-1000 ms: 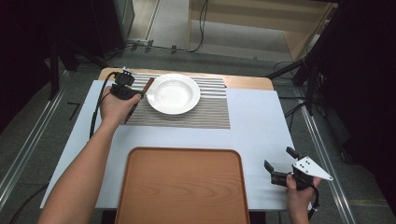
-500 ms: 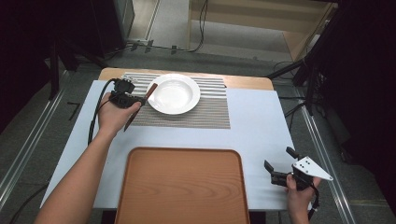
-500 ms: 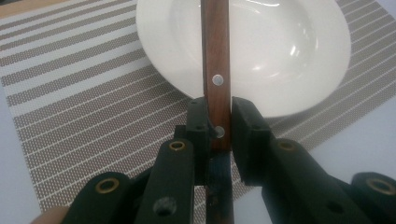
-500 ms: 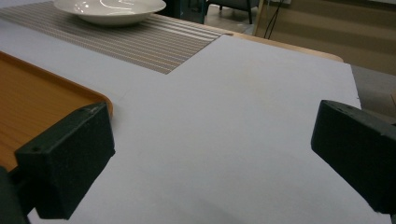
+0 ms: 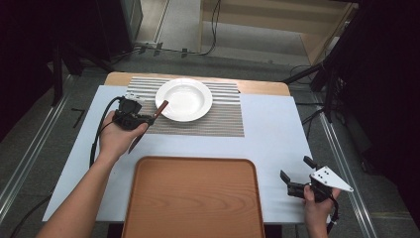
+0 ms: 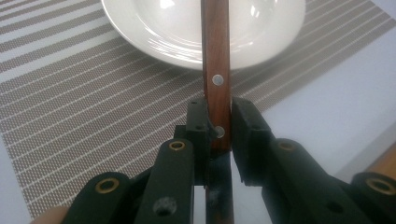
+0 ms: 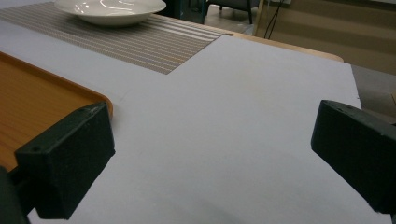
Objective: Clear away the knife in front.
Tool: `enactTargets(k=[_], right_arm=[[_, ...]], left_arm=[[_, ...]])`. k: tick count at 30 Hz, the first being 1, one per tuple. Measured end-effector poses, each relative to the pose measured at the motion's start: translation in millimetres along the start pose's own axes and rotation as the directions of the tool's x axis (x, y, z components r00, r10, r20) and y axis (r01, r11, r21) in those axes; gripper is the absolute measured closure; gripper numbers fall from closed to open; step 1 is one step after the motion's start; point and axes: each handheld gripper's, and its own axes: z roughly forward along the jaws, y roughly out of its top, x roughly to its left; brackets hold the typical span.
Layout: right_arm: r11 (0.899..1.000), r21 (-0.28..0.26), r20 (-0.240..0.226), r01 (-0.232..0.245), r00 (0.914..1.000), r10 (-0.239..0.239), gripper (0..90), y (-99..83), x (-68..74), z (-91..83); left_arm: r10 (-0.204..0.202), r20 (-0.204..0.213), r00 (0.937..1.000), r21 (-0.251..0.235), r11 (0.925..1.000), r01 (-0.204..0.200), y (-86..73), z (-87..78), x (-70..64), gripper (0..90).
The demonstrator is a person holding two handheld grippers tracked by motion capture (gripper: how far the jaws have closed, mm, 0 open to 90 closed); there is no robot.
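Note:
My left gripper is shut on a wooden-handled knife, left of the white plate. In the left gripper view the jaws of my left gripper clamp the riveted brown handle, whose far end reaches over the rim of the plate. The rest of the knife slants back toward the person, partly hidden by the hand. My right gripper is open with nothing in it, near the table's front right corner. Bare table shows between the jaws of my right gripper.
A striped placemat lies under the plate at the back. An orange-brown tray with nothing on it sits at the front centre, and its corner lies left of the right gripper. Cables trail from both grippers.
My left gripper has drawn back toward the person with the knife, away from the placemat's far left corner. The right gripper has stayed where it was.

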Motion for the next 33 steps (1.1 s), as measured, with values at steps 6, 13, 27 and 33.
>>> enactTargets(k=[6, 13, 27, 33], right_arm=[[1.0, 0.0, 0.001, 0.001, 1.0, -0.001, 0.0, 0.0, 0.1, 0.0], [1.0, 0.001, 0.001, 0.003, 1.0, -0.003, 0.0, 0.0, 0.3, 0.1], [1.0, 0.003, 0.002, 0.003, 1.0, -0.003, 0.0, 0.0, 0.5, 0.1], [1.0, 0.004, 0.003, 0.004, 1.0, -0.004, 0.0, 0.0, 0.6, -0.1]], left_arm=[[0.021, 0.019, 0.9996, -0.004, 0.9998, -0.02, -10.7, -7.9, -11.6, 76.5], [0.038, 0.042, 0.9984, -0.01, 0.9992, -0.038, -22.7, -15.8, -25.3, 76.5], [0.066, 0.065, 0.9957, -0.022, 0.9977, -0.065, -42.0, -30.5, -45.3, 76.4], [0.075, 0.076, 0.9943, -0.022, 0.9971, -0.073, -49.2, -35.1, -54.8, 76.5]])
